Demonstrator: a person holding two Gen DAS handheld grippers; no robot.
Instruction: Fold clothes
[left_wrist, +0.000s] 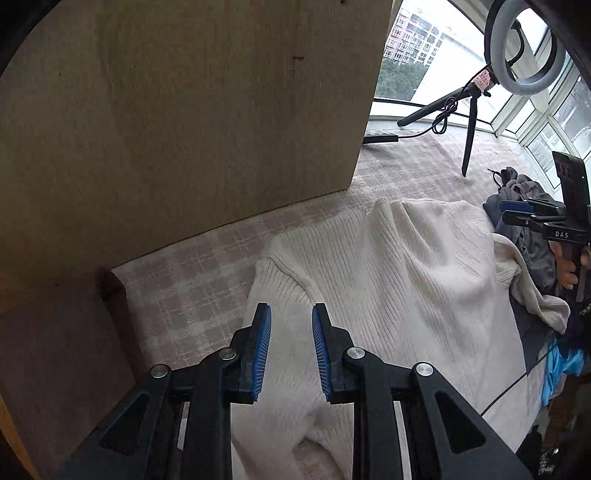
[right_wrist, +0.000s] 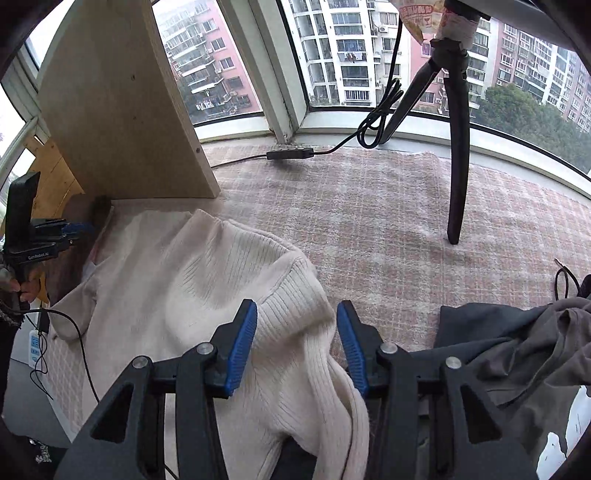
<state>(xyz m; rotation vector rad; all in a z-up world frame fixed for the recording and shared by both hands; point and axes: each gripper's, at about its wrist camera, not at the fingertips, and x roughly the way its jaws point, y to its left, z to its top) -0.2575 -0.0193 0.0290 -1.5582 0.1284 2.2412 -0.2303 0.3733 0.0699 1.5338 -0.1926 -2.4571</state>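
A cream ribbed sweater (left_wrist: 388, 280) lies spread on a pink checked blanket (left_wrist: 184, 288), beside a wooden board (left_wrist: 184, 110) that stands upright. The left gripper (left_wrist: 291, 350) hangs over the sweater's left shoulder, its blue pads a narrow gap apart with nothing pinched. The right gripper (right_wrist: 297, 347) hangs over the other shoulder, its fingers wider apart and gripping nothing. A dark grey garment (right_wrist: 517, 350) lies bunched just beside the sweater, perhaps touching it. A tripod leg (right_wrist: 458, 147) stands on the blanket by the window.
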